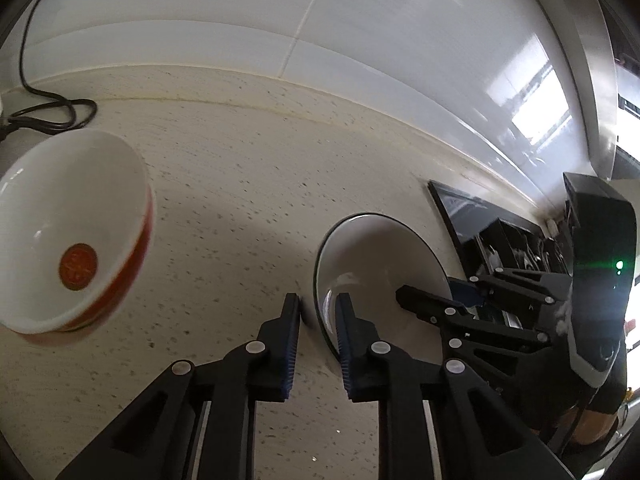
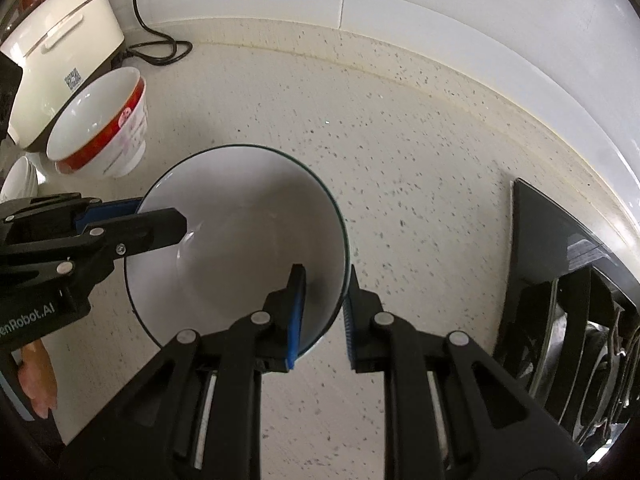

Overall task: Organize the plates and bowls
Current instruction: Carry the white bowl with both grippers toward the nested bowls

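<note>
A white bowl with a dark rim (image 2: pixel 248 216) sits on the speckled counter, also in the left wrist view (image 1: pixel 380 256). My left gripper (image 1: pixel 318 320) straddles its near rim, one finger inside and one outside, with a gap to the wall. My right gripper (image 2: pixel 326 300) straddles the opposite rim the same way, also with a gap. It shows from the side in the left wrist view (image 1: pixel 428 300). A white bowl with a red band (image 1: pixel 72 232) stands to the left, also in the right wrist view (image 2: pixel 100 124).
A white rice cooker (image 2: pixel 60 52) with a black cord (image 2: pixel 160 40) stands at the back left. A black dish rack (image 2: pixel 568 300) stands on the right, by the tiled wall. Stacked white dishes (image 2: pixel 20 180) show at the far left.
</note>
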### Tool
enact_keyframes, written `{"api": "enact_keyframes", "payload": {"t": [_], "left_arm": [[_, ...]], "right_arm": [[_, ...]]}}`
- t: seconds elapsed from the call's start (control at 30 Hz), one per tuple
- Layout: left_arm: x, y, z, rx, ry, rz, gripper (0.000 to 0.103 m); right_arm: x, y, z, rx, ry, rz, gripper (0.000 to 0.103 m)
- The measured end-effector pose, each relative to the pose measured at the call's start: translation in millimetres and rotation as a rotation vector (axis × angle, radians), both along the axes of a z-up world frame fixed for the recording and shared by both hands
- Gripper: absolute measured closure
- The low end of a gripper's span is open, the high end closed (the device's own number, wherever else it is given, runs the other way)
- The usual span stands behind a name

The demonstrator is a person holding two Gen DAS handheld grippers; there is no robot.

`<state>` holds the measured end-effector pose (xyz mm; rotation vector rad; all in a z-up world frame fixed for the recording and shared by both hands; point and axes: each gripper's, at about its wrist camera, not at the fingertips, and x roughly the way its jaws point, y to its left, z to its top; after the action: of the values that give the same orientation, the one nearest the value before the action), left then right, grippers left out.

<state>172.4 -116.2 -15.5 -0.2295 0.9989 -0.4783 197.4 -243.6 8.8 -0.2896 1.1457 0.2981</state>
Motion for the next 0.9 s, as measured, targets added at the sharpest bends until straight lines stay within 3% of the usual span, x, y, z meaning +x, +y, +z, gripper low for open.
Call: {"api": "enact_keyframes", "payload": {"t": [0.3,0.9], "left_arm": [[2,12,4,-0.017,-0.028,0.048,0.088],[-5,23,23,-0.072,-0.123,0.093,0.092]], "right_arm": [[1,2,3,0.056,-0.012,-0.012,0.082],[-5,5,37,0.146,-0.147,-0.026,0.082]]}}
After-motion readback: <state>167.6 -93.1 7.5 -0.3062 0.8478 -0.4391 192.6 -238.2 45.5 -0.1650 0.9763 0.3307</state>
